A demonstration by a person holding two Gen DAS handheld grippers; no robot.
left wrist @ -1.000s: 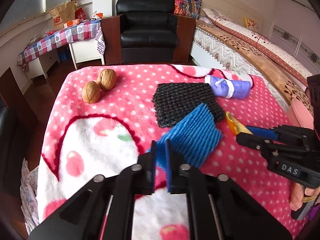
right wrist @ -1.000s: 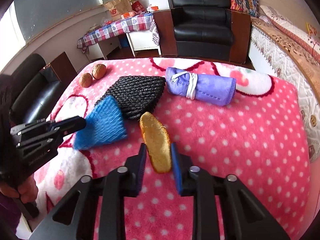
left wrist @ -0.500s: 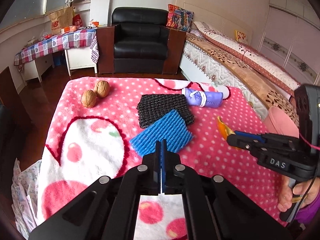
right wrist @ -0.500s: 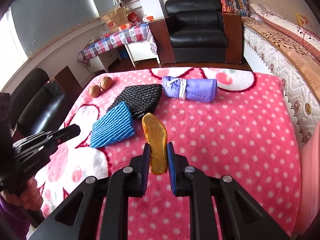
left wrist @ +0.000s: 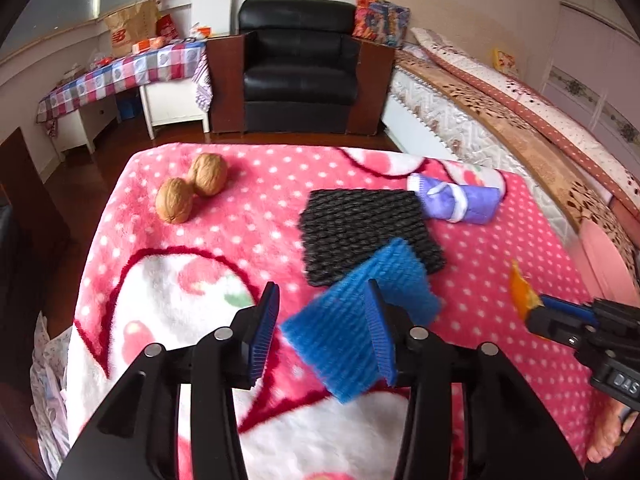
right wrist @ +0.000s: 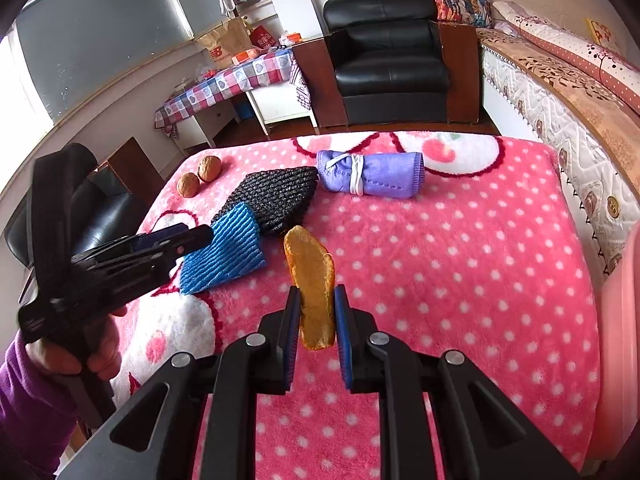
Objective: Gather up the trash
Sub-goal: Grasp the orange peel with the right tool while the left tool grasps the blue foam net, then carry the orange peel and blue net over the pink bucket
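Note:
My right gripper (right wrist: 317,312) is shut on an orange peel (right wrist: 310,276) and holds it above the pink dotted blanket (right wrist: 460,264). The peel also shows in the left wrist view (left wrist: 522,294). My left gripper (left wrist: 322,320) is open, low over the near corner of a blue foam net (left wrist: 356,332), its right finger in front of it. The blue net (right wrist: 220,256) overlaps a black foam net (left wrist: 366,228). Two walnuts (left wrist: 190,192) lie at the far left. A rolled purple cloth (left wrist: 460,202) lies at the far right.
A pink bin (right wrist: 618,344) stands at the blanket's right edge. A black armchair (left wrist: 298,76) stands beyond the far edge, a bed (left wrist: 520,120) to the right, a checked-cloth table (left wrist: 120,76) at the far left. Crumpled paper (left wrist: 46,364) lies on the floor at the left.
My left gripper was shut and drawn back from the blue net half a second ago; it has opened and moved down over it. My right gripper still holds the peel, raised.

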